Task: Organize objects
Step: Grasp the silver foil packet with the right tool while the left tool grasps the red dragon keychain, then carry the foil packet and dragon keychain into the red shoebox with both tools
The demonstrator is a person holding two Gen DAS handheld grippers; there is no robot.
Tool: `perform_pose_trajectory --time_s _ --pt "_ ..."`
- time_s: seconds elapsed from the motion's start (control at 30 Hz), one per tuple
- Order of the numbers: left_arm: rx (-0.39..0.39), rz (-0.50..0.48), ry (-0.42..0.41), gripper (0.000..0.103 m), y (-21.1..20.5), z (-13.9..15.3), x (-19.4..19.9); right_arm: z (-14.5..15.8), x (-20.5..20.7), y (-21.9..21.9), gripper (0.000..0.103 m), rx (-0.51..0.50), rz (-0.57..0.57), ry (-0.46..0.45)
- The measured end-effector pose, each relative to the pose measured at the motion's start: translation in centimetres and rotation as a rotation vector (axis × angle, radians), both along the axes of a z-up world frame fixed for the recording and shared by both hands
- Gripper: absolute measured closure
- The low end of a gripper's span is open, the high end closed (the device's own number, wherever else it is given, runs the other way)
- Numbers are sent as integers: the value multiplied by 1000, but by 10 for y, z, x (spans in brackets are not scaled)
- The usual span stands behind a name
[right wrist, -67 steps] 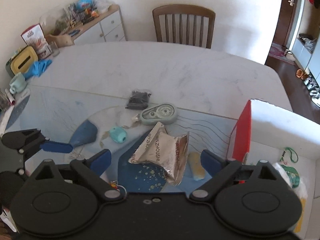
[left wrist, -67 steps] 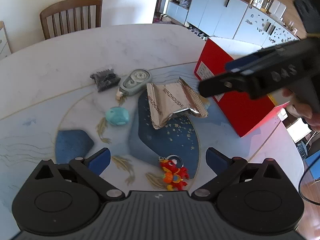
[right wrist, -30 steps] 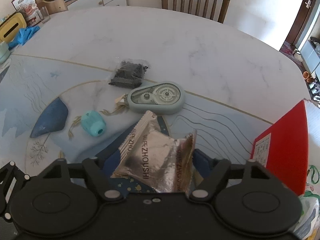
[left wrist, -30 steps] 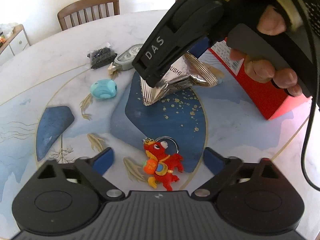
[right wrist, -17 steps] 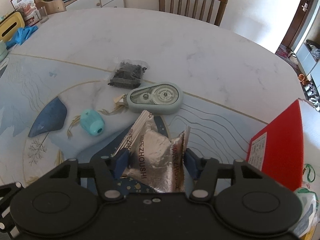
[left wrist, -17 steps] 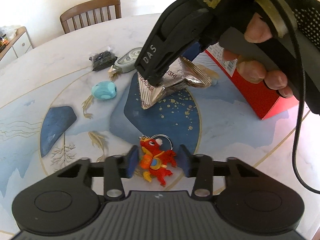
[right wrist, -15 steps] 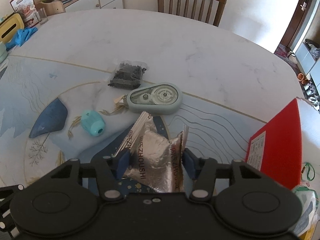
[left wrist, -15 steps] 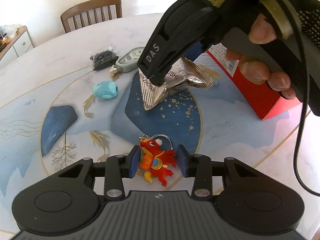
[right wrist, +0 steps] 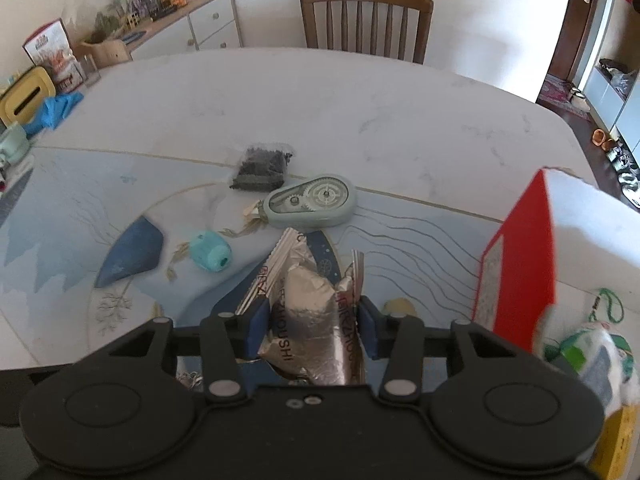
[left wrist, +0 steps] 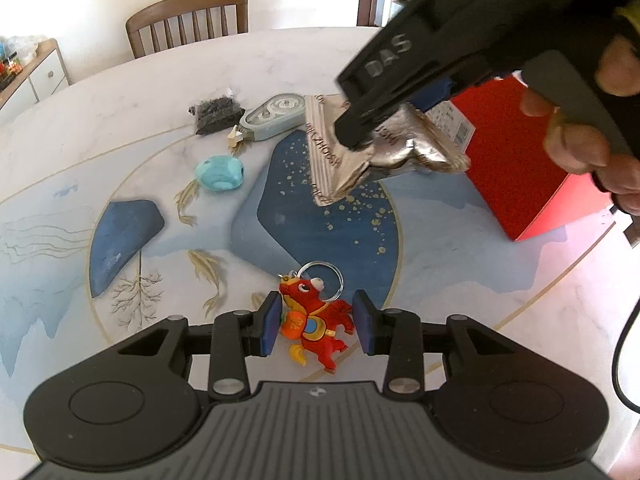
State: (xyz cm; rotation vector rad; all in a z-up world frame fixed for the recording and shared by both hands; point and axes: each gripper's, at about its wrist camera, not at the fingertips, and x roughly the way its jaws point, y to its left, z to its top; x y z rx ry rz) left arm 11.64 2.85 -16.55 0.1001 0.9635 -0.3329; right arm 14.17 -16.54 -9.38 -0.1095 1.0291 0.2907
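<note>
Right wrist: right gripper [right wrist: 312, 322] closing, squeezing foil packet [right wrist: 308, 312].

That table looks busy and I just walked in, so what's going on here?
A person is tidying small items with a hand-held gripper in each hand. The right hand-held gripper is closing on a crumpled silver foil packet, which looks raised off the table, near the red box. The left hand-held gripper is shut on a red dragon keychain. A correction tape dispenser, a teal sharpener and a small dark bag lie untouched.
</note>
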Motion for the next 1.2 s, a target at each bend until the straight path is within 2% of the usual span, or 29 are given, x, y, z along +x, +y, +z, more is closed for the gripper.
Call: perform_pose_trajectory --time_s 0.4,0.63,0.93,1.2 --pt "-55 -34 -22 66 10 46 -3 53 -38 -31 58 64 -32 -37" --pt "-79 -70 -54 66 4 78 0 84 -58 -47 58 63 -48 -83" --pt "-94 -116 -83 66 -22 110 14 106 -79 -77 58 66 -86 -118" --pt "-117 -151 -88 66 -60 131 37 113 -92 -122 58 69 -139 -144"
